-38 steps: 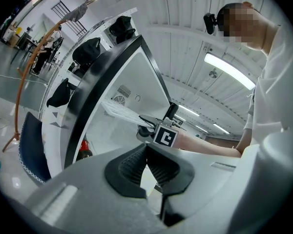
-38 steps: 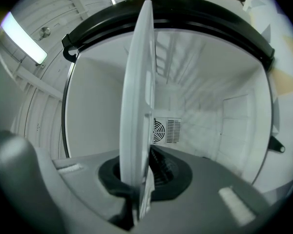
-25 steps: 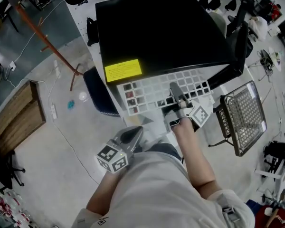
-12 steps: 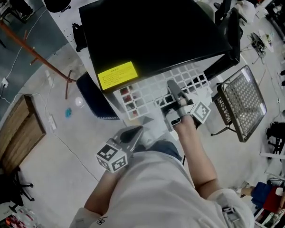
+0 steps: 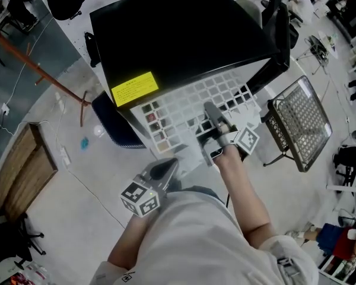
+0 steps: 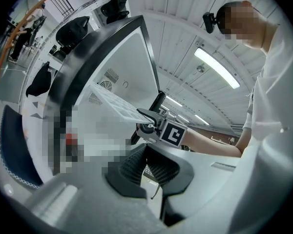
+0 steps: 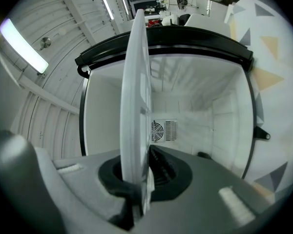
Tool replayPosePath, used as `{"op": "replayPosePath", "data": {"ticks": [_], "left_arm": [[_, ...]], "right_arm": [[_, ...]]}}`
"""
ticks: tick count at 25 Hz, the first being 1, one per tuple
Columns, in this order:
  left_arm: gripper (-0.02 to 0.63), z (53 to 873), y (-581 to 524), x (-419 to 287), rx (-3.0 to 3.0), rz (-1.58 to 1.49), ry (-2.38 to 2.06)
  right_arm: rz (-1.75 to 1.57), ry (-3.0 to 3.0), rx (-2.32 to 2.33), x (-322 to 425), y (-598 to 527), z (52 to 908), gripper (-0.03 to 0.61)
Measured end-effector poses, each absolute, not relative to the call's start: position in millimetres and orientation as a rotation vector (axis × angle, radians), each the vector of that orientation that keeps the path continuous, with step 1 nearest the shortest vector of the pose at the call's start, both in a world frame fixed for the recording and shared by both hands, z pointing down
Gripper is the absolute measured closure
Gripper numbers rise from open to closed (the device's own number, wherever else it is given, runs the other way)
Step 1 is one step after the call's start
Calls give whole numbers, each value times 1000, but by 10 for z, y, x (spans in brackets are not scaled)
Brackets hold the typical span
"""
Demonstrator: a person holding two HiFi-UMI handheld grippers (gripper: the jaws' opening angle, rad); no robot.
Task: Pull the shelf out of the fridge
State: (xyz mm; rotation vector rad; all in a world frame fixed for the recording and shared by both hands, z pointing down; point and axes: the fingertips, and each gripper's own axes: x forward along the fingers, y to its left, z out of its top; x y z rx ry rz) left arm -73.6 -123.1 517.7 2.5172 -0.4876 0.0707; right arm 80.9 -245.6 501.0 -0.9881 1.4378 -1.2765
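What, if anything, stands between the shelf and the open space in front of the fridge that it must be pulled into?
Nothing visible does. The right gripper is shut on the front edge of the shelf, the fridge door stands open at the side, and the left gripper sits lower, apart from the shelf.

Fridge (image 5: 178, 34): a black cabinet with a yellow label on its top near the front edge. The interior is white, has a vent grille in the back wall, and is open to the front. Shelf (image 5: 184, 103): a flat white panel with a grid of square openings, lying level. It projects from the front opening, with its rear part under the fridge top. Its front edge is clamped between the jaws of the right gripper (image 5: 213, 116).
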Motion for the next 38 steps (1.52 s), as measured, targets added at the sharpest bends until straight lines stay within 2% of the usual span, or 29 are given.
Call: {"op": "replayPosePath", "data": {"ticks": [16,28,38], "left_arm": [[606,5175,-772,-710,2519,92,-454],[606,5194,-167,-305,2547,210,-197],[606,5090,495,196,2587,279,66]], "right_arm": [[-1276,1368,-984,895,-1781,5161,552],[-1135,1192,-1191,1570,-665,5435,552],[-914,1220,-1513,2148,501,5311,552]]}}
